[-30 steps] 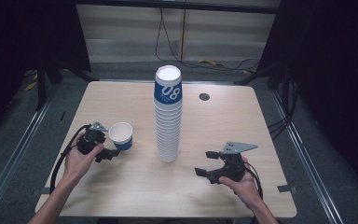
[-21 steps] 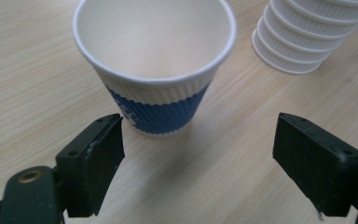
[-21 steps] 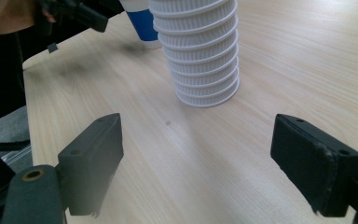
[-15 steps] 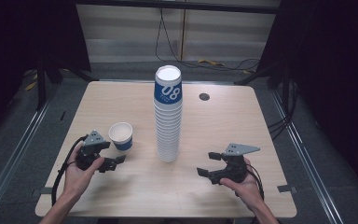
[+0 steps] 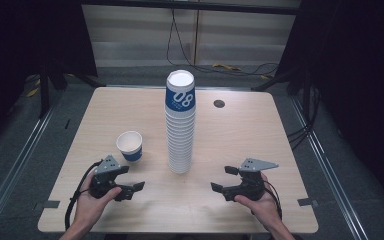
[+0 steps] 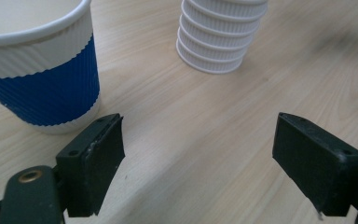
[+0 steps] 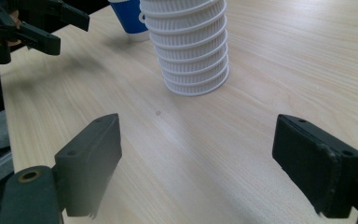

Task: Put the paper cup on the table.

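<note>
Left tongs (image 5: 128, 179), wide open & empty, have backed off toward 6 o'clock from the single cup (image 5: 130, 145) set upright on the table (image 5: 240, 130) at 9 o'clock of the cup stack (image 5: 180, 125), placement apparently done; right tongs (image 5: 224, 179), jaws just reopened, wait w/ nothing between them.

Left gripper view: single cup (image 6: 37, 70) cropped at top and left edges; cup stack (image 6: 223, 35) beside it cut off at top. Right gripper view: same stack (image 7: 191, 46) headless.

The left gripper (image 5: 128, 179) and right gripper (image 5: 223, 178) are each hand-held low, their fingers spread wide, gripping nothing.
</note>
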`<state>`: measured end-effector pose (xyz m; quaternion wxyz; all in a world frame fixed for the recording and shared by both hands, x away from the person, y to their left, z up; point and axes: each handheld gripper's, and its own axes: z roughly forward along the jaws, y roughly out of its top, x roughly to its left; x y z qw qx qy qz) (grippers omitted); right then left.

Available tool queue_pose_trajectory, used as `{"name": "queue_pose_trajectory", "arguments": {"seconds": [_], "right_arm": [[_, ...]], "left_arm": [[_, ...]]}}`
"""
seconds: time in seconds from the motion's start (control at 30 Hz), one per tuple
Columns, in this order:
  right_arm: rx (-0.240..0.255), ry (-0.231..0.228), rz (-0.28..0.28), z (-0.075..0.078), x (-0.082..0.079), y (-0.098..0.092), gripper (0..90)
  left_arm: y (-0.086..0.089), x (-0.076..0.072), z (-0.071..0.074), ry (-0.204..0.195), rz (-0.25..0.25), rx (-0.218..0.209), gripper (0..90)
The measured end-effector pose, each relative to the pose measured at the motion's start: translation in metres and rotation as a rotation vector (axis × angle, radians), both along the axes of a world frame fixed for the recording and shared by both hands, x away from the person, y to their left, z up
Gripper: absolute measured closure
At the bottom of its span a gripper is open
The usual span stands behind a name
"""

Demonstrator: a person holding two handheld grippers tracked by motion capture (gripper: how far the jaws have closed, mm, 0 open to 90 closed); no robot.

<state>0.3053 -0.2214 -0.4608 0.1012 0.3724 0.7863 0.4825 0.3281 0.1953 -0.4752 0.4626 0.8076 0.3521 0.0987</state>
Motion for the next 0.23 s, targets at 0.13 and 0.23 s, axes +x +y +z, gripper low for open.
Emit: {"name": "queue_pose_trajectory", "arguments": {"seconds": [0.13,0.23], "right_arm": [[-0.015,0.004,0.007,-0.001,-0.002,0.005,16.0],[-0.022,0.002,0.003,-0.003,-0.003,0.006,15.8]], "left_arm": [[-0.002,-0.003,-0.01,0.025,0.015,-0.033,16.4],[-0.006,-0.006,-0.014,0.024,-0.004,-0.015,16.4]]}}
